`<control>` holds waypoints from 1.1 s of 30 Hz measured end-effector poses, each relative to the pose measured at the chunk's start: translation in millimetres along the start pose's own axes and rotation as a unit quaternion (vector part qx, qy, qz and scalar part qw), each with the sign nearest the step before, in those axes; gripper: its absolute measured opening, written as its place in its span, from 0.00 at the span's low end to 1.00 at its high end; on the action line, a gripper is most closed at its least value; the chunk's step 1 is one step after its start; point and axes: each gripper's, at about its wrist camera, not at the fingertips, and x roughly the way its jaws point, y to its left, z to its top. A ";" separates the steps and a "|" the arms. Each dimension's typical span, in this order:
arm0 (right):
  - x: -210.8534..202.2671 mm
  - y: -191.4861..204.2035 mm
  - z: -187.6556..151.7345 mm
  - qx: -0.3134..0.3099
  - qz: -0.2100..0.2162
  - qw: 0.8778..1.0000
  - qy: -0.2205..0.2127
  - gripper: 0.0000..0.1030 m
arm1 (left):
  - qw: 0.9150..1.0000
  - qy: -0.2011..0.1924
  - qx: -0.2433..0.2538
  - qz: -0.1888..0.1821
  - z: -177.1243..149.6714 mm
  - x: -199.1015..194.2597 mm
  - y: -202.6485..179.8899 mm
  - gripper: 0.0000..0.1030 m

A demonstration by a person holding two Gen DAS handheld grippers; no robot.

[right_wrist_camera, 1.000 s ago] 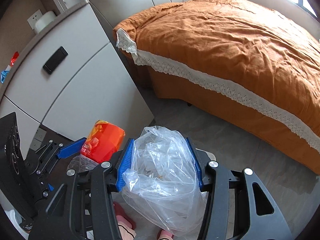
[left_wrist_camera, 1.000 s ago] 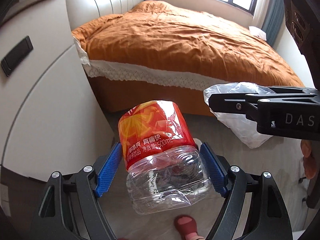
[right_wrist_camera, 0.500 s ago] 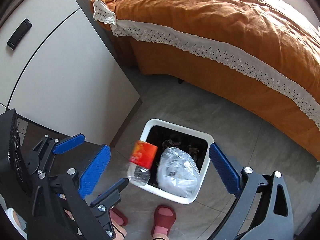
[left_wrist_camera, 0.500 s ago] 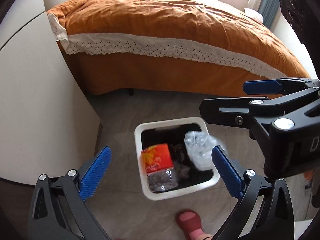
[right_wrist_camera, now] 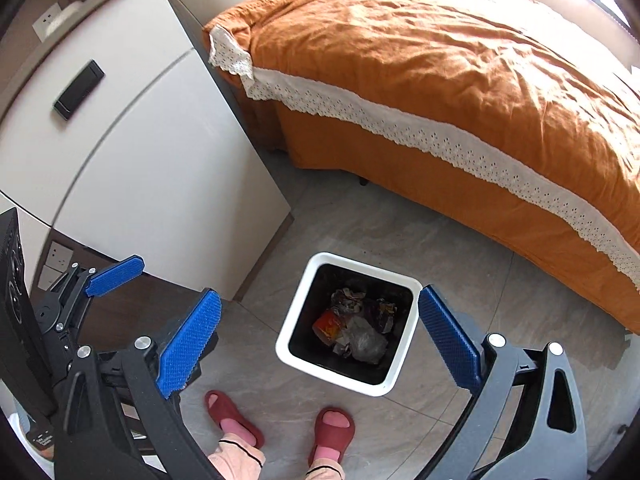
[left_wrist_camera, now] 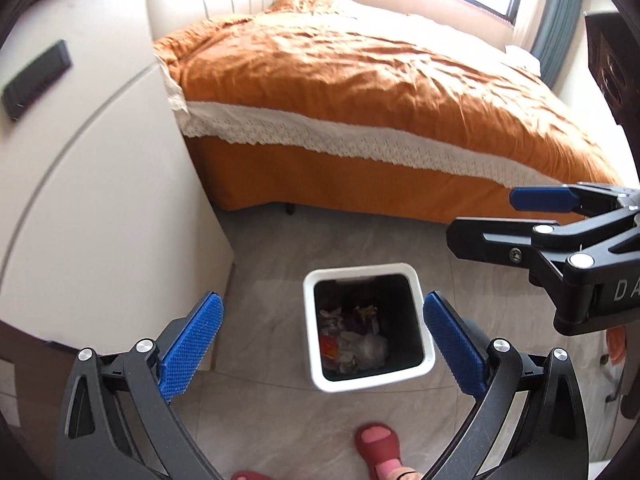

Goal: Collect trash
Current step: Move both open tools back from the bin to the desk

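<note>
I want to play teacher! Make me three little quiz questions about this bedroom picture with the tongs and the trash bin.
1. True or false: the left tongs and the right tongs are both open and hold nothing.
2. Where does the bottle with the orange label lie? A) on the bed B) inside the white trash bin C) on the floor beside the red slippers
3. Fill in: the clear plastic bag lies in the bin right next to the ____.

Key: 1 true; 2 B; 3 bottle.
</note>
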 end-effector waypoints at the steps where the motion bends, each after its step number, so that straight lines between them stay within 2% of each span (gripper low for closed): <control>1: -8.7 5.8 2.8 -0.002 0.002 1.000 -0.004 0.96 | 1.000 -0.005 -0.003 0.003 3.2 -8.9 2.6 0.96; 10: -85.5 64.5 36.4 -0.040 0.031 0.997 -0.055 0.96 | 0.997 -0.057 -0.028 0.032 28.0 -114.9 34.0 0.96; 17: -138.2 123.4 61.0 -0.086 0.063 0.989 -0.102 0.96 | 0.992 -0.092 -0.064 0.062 35.4 -193.6 68.1 0.96; 24: -173.5 183.1 79.6 -0.118 0.090 0.979 -0.139 0.96 | 0.983 -0.133 -0.095 0.079 38.3 -253.6 102.9 0.96; 33: -196.8 253.1 94.7 -0.163 0.108 0.966 -0.170 0.96 | 0.970 -0.176 -0.127 0.114 37.0 -314.9 156.0 0.96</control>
